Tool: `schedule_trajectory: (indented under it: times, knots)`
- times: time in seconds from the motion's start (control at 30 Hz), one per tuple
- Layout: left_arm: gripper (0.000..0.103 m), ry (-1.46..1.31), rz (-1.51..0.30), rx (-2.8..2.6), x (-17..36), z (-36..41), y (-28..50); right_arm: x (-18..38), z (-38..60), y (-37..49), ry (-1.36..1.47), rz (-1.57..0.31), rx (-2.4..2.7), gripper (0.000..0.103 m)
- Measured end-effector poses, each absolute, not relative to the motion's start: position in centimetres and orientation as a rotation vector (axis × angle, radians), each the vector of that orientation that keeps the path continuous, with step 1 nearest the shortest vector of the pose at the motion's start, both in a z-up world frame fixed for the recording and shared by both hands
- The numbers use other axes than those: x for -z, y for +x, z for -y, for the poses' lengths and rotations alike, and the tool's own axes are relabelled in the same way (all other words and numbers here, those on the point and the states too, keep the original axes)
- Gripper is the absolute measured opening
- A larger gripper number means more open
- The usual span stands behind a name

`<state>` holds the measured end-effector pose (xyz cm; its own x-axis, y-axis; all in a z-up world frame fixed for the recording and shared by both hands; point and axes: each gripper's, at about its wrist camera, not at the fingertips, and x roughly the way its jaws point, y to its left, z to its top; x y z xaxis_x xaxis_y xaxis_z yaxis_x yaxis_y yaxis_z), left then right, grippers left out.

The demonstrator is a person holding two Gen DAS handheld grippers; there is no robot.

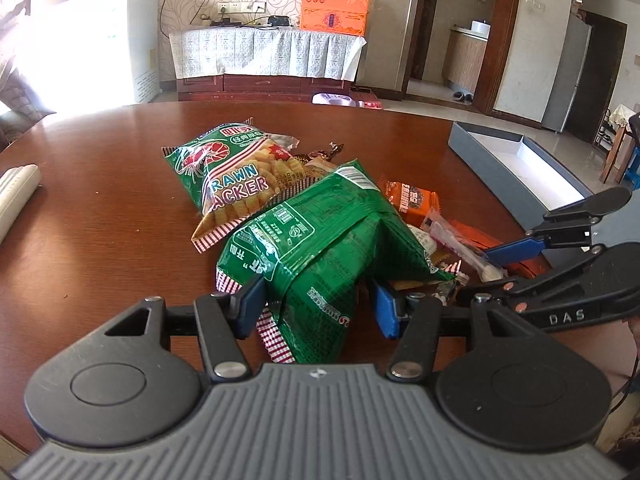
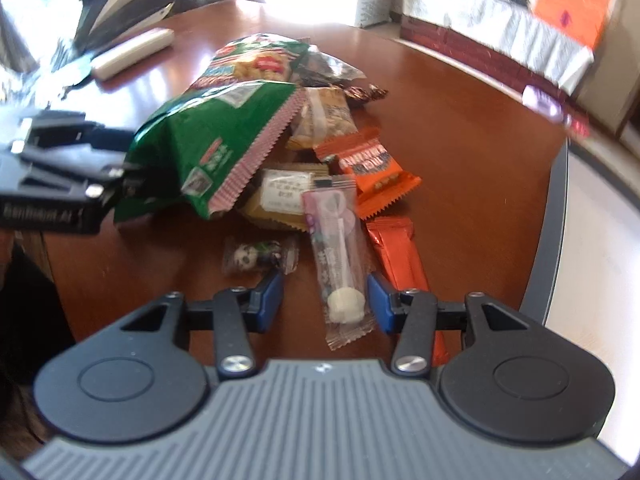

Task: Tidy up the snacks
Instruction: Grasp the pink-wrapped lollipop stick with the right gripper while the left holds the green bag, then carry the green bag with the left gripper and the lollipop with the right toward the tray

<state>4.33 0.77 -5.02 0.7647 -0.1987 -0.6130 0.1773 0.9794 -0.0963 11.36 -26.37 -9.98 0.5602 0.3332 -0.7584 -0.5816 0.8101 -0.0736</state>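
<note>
A pile of snacks lies on the brown wooden table [image 1: 100, 240]. My left gripper [image 1: 318, 304] is shut on the near end of a green snack bag [image 1: 320, 240], which tents up off the table; the same gripper [image 2: 124, 160] and bag [image 2: 212, 136] appear at the left of the right wrist view. A prawn cracker bag [image 1: 224, 184] lies behind it. My right gripper [image 2: 325, 302] is open, low over the table. A clear-wrapped white candy stick [image 2: 340, 248] lies between its fingers with neither pad pressing on it. Beside it are an orange bar [image 2: 396, 252] and an orange packet [image 2: 372, 164].
A grey box with a white inside [image 1: 516, 168] stands at the table's right edge. A white remote [image 1: 16, 196] lies at the far left. A small panda-print sweet [image 2: 260, 258] and a beige biscuit packet [image 2: 280, 196] sit near the right gripper.
</note>
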Motion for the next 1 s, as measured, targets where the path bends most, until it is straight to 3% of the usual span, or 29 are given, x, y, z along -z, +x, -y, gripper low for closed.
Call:
schedule_trajectory:
  times: [0.1, 0.2, 0.23, 1.0]
  knots:
    - [0.062, -0.033, -0.669, 0.205, 5.1, -0.8, 4.2, 10.2, 26.9, 10.5, -0.310, -0.798, -0.545, 0.047]
    - [0.062, -0.034, -0.671, 0.203, 5.1, -0.8, 4.3, 10.2, 27.1, 9.8, -0.311, -0.766, -0.456, 0.025]
    - [0.062, -0.033, -0.670, 0.202, 5.1, -0.8, 4.3, 10.3, 26.8, 9.6, -0.330, -0.752, -0.435, 0.024]
    - [0.057, 0.031, -0.553, 0.207, 3.9, 1.8, 2.9, 6.4, 27.1, 3.0, -0.073, -0.442, -0.364, 0.024]
